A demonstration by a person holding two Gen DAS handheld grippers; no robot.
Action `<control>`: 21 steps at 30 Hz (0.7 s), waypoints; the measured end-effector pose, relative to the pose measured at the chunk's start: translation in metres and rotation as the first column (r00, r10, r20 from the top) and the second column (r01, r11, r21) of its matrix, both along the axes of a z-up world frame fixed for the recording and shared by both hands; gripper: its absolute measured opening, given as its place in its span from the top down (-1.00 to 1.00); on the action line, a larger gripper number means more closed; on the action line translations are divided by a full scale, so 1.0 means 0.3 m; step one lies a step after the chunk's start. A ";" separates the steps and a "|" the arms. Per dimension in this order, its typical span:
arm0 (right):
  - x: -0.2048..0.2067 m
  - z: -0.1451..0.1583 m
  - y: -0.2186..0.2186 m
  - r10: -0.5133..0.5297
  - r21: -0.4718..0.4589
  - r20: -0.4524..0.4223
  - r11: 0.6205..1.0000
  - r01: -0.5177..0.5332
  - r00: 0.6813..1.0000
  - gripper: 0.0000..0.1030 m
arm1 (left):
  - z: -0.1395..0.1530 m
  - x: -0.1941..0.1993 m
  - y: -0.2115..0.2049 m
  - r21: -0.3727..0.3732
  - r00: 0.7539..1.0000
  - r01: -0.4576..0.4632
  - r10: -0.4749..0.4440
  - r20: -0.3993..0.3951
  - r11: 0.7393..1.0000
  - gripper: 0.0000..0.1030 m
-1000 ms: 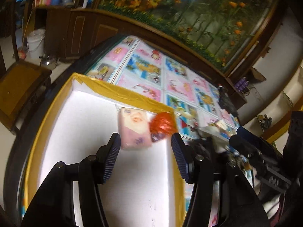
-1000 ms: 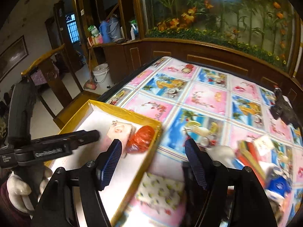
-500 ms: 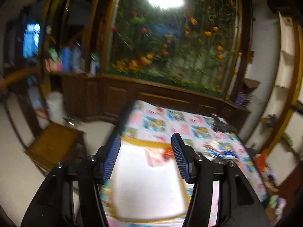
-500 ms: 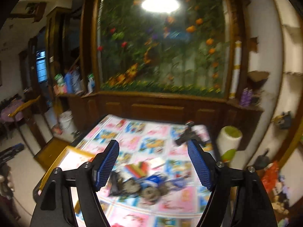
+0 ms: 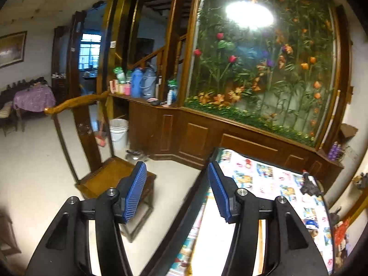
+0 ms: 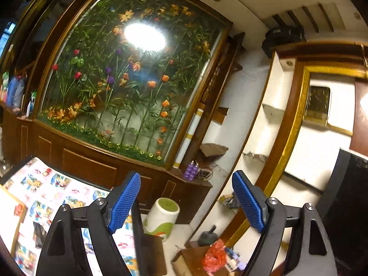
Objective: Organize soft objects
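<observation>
My left gripper is open and empty, held high and aimed at the room past the table's left edge. The white tray with the yellow rim shows only partly behind its right finger. My right gripper is open and empty, raised and pointing at the wall right of the table. In the right wrist view the tray's corner sits at the far left with a red soft object in it. The pink packet is not in view.
The table has a cartoon-print cloth with a black item at its far end. A wooden chair stands left of the table. A white and green bin and floor clutter with a red bag lie to the right.
Both grippers have lifted up and back from the tray and swung outward, left one to the left, right one to the right. The tray's objects have left the left wrist view.
</observation>
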State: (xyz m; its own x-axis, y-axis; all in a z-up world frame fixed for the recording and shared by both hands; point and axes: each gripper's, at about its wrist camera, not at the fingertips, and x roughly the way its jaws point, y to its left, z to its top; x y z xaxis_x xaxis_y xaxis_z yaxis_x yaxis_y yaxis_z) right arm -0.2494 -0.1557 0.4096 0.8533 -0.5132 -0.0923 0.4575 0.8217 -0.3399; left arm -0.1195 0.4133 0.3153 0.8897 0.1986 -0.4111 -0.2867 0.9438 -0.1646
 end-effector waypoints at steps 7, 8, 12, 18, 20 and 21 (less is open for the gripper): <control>-0.158 0.239 -0.210 -0.109 0.227 0.035 0.969 0.098 0.993 -0.64 | 0.089 -0.139 0.097 0.101 0.966 -0.222 0.205 0.157 0.970 -0.05; -0.180 0.259 -0.219 -0.156 0.205 0.032 0.968 0.146 0.987 -0.64 | 0.106 -0.143 0.142 0.077 0.958 -0.253 0.239 0.161 0.964 -0.05; -0.303 0.404 -0.277 -0.186 0.318 0.102 0.937 0.145 0.977 -0.64 | 0.158 -0.185 0.257 0.096 0.911 -0.386 0.363 0.196 0.917 -0.05; -0.513 0.632 -0.340 -0.345 0.382 0.221 0.891 0.244 0.912 -0.65 | 0.297 -0.251 0.352 0.358 0.714 -0.699 0.636 0.293 0.619 -0.06; -0.535 0.711 -0.337 -0.419 0.392 0.248 0.868 0.305 0.873 -0.72 | 0.343 -0.267 0.384 0.436 0.641 -0.754 0.696 0.323 0.491 -0.06; -0.546 0.749 -0.336 -0.451 0.399 0.252 0.855 0.332 0.856 -0.73 | 0.361 -0.282 0.403 0.450 0.623 -0.764 0.710 0.330 0.462 -0.06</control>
